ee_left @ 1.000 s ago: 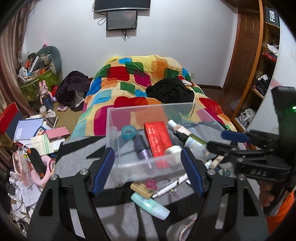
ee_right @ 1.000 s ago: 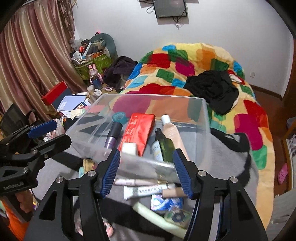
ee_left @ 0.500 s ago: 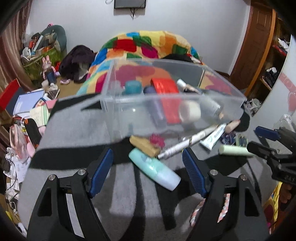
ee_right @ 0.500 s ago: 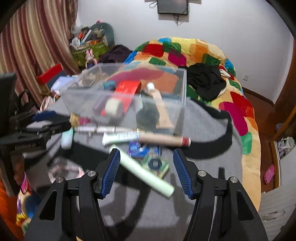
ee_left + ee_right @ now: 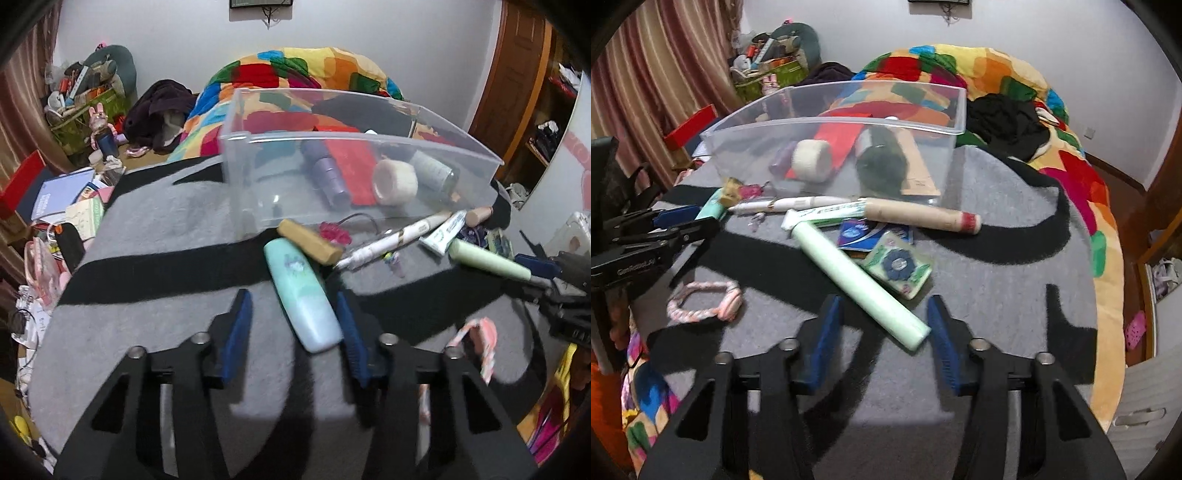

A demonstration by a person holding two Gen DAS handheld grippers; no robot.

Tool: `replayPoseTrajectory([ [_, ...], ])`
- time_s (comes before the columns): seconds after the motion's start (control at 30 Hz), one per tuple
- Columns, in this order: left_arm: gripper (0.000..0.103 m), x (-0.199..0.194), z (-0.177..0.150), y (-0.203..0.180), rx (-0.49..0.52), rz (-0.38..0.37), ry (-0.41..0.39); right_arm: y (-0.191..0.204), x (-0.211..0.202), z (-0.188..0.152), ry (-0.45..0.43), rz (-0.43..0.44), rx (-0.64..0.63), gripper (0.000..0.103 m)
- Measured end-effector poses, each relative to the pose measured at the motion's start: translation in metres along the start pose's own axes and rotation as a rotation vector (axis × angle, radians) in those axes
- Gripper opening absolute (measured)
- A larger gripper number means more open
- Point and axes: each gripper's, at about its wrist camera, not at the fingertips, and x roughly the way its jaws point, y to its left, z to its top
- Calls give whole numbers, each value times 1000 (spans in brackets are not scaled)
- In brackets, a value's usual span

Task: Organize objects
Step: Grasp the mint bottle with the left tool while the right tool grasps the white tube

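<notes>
Spread wide, the left gripper is being held low over the grey-and-black blanket, its pads flanking the near end of a mint-green bottle. Likewise spread, the right gripper is being held around the near end of a pale green tube. Beyond both, a clear plastic bin is sitting on the blanket, already holding a tape roll and bottles.

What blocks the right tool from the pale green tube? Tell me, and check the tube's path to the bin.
Nothing visible blocks the right tool: the pale green tube has its near end between the open fingers. Toward the clear bin, a beige tube and a white tube lie across the way.
</notes>
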Motion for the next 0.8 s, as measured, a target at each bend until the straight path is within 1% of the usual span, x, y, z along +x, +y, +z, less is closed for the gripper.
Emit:
replayPoseTrajectory([
  [0.03, 35, -4, -3, 3, 7, 2, -3, 3, -2, -1, 2, 7, -7, 30],
  [0.07, 34, -6, -6, 5, 9, 2, -4, 5, -3, -2, 3, 16, -12, 29],
  [0.13, 31, -12, -11, 11, 12, -1, -7, 11, -5, -5, 10, 52, -25, 27],
  [0.2, 31, -15, -15, 14, 14, -2, -10, 20, -7, -8, 12, 80, -49, 27],
  [0.27, 31, -17, -15, 18, 13, -11, -11, 29, -9, -10, 3, 69, -88, 27],
  [0.37, 31, -14, -11, 19, 0, -25, -11, 36, -8, -7, -4, 73, -105, 27],
  [0.5, 32, -5, -2, 17, 1, -24, -8, 35, 0, 6, -8, 67, -75, 27],
  [0.6, 32, 2, 5, 18, -22, -16, -12, 34, 11, 13, 8, 75, -48, 27],
  [0.67, 31, 3, 5, 17, -24, -6, -21, 35, 12, 13, -9, 65, -41, 25],
  [0.7, 30, 4, 5, 17, -27, -1, -29, 36, 12, 12, -14, 63, -42, 21],
  [0.73, 26, 3, 4, 18, -35, 1, -38, 36, 11, 12, -18, 67, -39, 16],
  [0.8, 24, 1, 2, 20, -43, 3, -48, 35, 8, 10, -27, 72, -32, 14],
])
